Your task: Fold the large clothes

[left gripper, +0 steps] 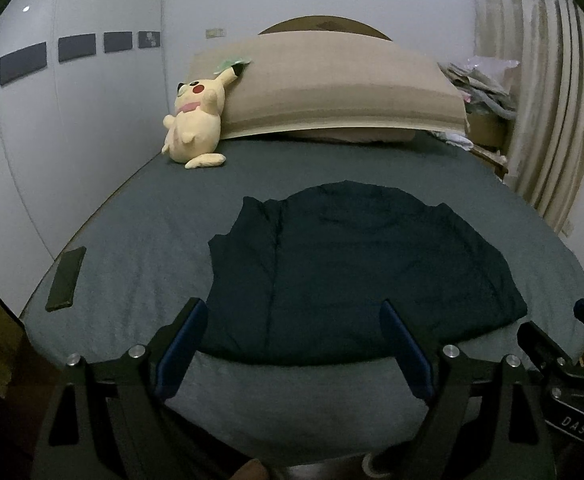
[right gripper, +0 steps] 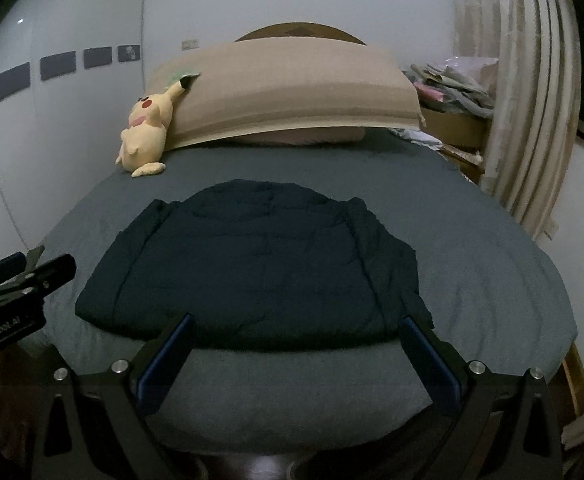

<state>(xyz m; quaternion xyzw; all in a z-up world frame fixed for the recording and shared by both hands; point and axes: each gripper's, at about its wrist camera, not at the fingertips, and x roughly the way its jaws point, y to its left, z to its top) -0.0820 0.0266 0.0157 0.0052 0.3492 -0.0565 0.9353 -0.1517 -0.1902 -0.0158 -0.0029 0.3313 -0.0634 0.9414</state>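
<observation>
A dim bedroom, with a bed [left gripper: 140,232] under a grey-blue sheet filling both views; all places here are given from the dark garment [left gripper: 355,272], which lies flat across the middle of that bed, sleeves tucked inward, near edge close to the foot.

Nearest, short of the garment's near edge, the left gripper [left gripper: 293,344] stands spread wide with nothing between its blue pads, clear of the cloth; the right gripper [right gripper: 297,354] is likewise spread and empty, just short of the same edge.

The risks, as I judge them: a pinch taken too shallow could catch only the top layer, so the tucked sleeves slide out as the hem is lifted; uneven lifting by the two hands would skew the fold; a deep bite might drag the sheet along.

Left of the garment lies a dark phone [left gripper: 66,280]; beyond it, a yellow plush toy [left gripper: 196,120] leans on a tan pillow [left gripper: 331,84].
</observation>
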